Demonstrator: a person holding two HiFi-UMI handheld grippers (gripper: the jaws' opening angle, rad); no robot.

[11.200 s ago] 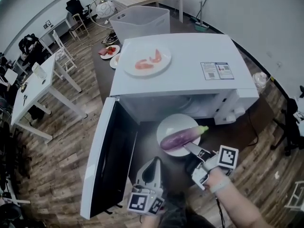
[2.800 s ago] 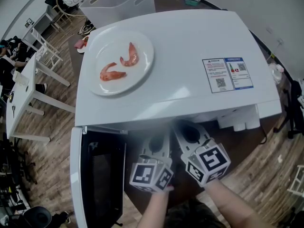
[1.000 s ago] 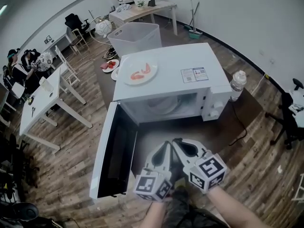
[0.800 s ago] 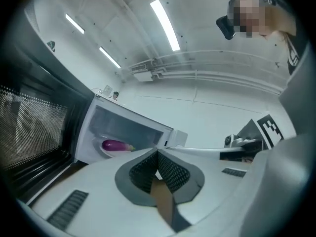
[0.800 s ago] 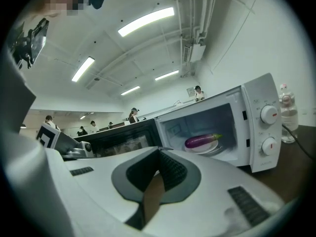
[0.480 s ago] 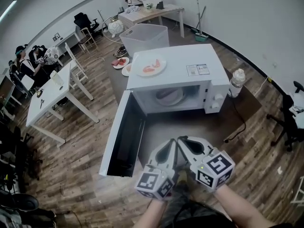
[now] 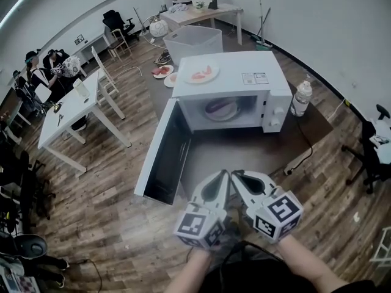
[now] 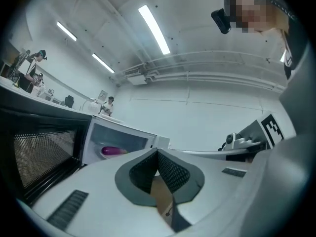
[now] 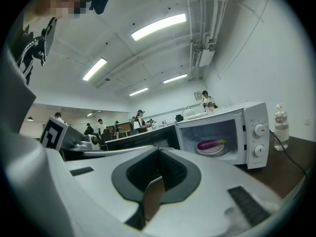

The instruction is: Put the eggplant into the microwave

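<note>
Eggplant (image 7: 215, 107) is seen lying on a plate (image 7: 227, 112) inside the microwave (image 7: 232, 78), whose door (image 7: 160, 157) is swung open toward seven o'clock. At six o'clock of the bench (image 7: 256, 151), the left tool (image 7: 221, 177) and right tool (image 7: 237, 176) are held side by side, each with jaws pressed together and nothing gripped.

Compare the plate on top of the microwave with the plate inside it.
The top plate carries pink food pieces; the inner plate carries the purple eggplant. The top plate lies exposed on the microwave roof; the inner plate sits in the cavity, door open. Both are white, round.
</note>
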